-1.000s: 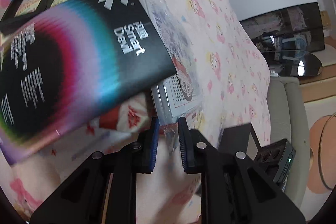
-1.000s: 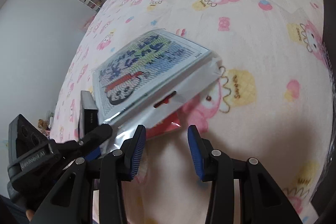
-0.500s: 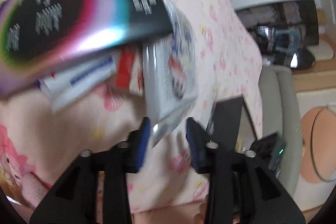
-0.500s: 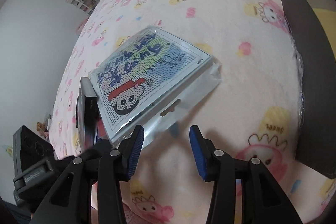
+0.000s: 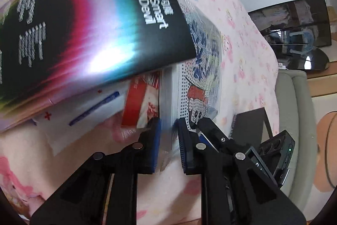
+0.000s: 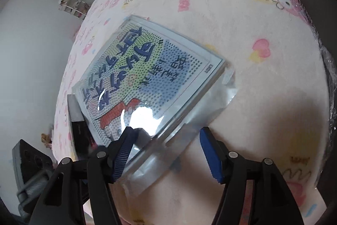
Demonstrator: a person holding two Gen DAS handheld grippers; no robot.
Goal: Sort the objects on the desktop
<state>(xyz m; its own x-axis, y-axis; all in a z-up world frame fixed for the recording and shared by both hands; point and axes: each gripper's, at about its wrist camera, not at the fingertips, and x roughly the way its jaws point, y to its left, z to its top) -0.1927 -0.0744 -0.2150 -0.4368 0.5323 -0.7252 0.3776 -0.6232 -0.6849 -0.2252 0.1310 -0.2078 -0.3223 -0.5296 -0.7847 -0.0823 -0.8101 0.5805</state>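
The table (image 6: 242,20), under a pink cartoon-print cloth, filled both views. A second before, the black iridescent box (image 5: 88,20) covered more of the pile; by this moment a white leaflet (image 5: 84,117) and a red-and-white packet (image 5: 141,107) showed under its 6 o'clock edge. The plastic-sleeved cartoon dot-board (image 6: 147,69) lay flat on the cloth at 10 o'clock of the right wrist view, partly under the box's 3 o'clock side. Earlier its sleeve flap sat ahead of the right hand-held gripper (image 6: 166,149); now the flap lay between the jaws, which were opening and not pressing it. The left hand-held gripper (image 5: 168,140) had opened and was closing again, the sleeve's edge between its blue pads; contact was too blurred to tell. That suggested the board was being taken up for sorting. The box overlapping it stood in the way. A dark slab (image 6: 75,111) touched the board at 8 o'clock.
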